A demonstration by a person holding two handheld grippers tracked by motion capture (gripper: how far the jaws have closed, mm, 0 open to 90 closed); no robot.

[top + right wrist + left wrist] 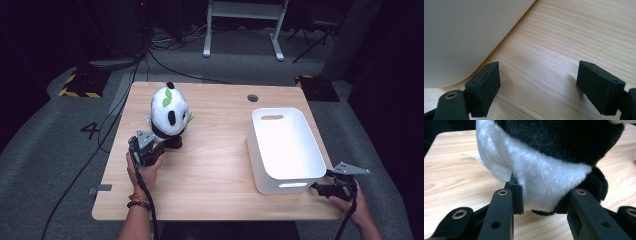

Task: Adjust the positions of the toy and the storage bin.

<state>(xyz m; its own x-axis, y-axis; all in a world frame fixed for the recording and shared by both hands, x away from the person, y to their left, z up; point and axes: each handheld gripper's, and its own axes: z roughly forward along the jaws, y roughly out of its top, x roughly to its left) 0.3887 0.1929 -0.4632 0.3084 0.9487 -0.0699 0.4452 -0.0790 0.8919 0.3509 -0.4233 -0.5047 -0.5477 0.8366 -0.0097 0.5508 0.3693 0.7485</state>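
Your left gripper (161, 148) sits at the left side of the wooden table (215, 165), low over the surface and pointing up and away from you at the base of the plush panda (169, 114). The panda stands upright near the far left part of the table, its white head with a green leaf on top above the gripper, its black lower body right at the jaw tips. In the left gripper view, your two black jaws rise on either side of the panda's lower edge: the left pad presses into the white fur, and the right jaw lies against the black fur beside a rounded black foot. The plush bulges out between and above the jaws, so your left gripper is clamped on the toy's bottom, with the toy still resting on the wood. Your left hand (145, 167) wraps the gripper body from behind, a beaded bracelet at the wrist.

Moving right, a bare stretch of table separates the panda from the white bin (302, 172), which stands on the right half, empty, with a slot handle in each short wall.

Farther right, your right gripper (322, 186) rests at the near right corner of the bin, just outside its wall. In the right gripper view, its jaws stand wide apart over bare wood, nothing between them, and the bin's curved white wall (461, 37) lies just beyond the left jaw.
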